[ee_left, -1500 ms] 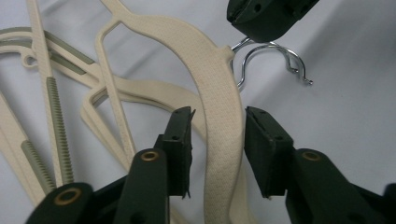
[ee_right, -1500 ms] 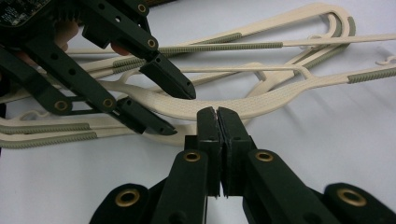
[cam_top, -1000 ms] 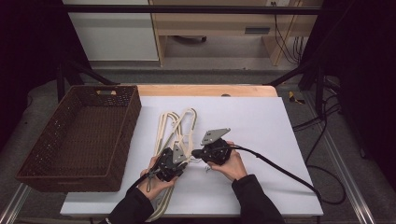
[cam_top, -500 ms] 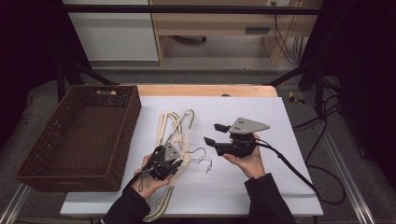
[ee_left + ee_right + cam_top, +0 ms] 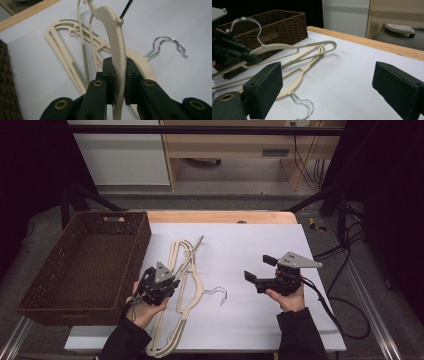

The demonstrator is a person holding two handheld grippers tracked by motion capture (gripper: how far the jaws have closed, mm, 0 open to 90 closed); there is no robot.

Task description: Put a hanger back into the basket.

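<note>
1. Pinched flat between the pressed-in jaws of the left gripper (image 5: pixel 118 72): one cream hanger (image 5: pixel 113 37), gripped near its neck and lifted off the table (image 5: pixel 260 330), long arm reaching away toward the far side.
2. Right gripper (image 5: pixel 260 268) hovering apart to the right, jaws spread wide, holding nothing.
3. Risk of twisting: held at a single spot on a thin, dotted plastic arm, so likely to swivel between the pads and droop if swung quickly toward the basket (image 5: pixel 145 235).
4. Risk of snagging: lifted hanger crossing above the others on the table (image 5: pixel 192 295), close to them; a dip of its far end could catch a loop and drag the pile along.
5. Risk of a caught hook: wire hooks (image 5: pixel 217 295) on the table lying nested one in the other, so lifting one may pull up its neighbour.
6. Risk at the basket: long arm could strike the woven rim and lever out of the pinch if carried in too low.
7. Count of hangers: one in the left gripper; apparently two on the table, judging by the doubled hooks, though the overlap makes this hard to tell; three in all by that reading.
8. Count of the rest: one basket, nothing visible inside; two grippers; one table.
</note>
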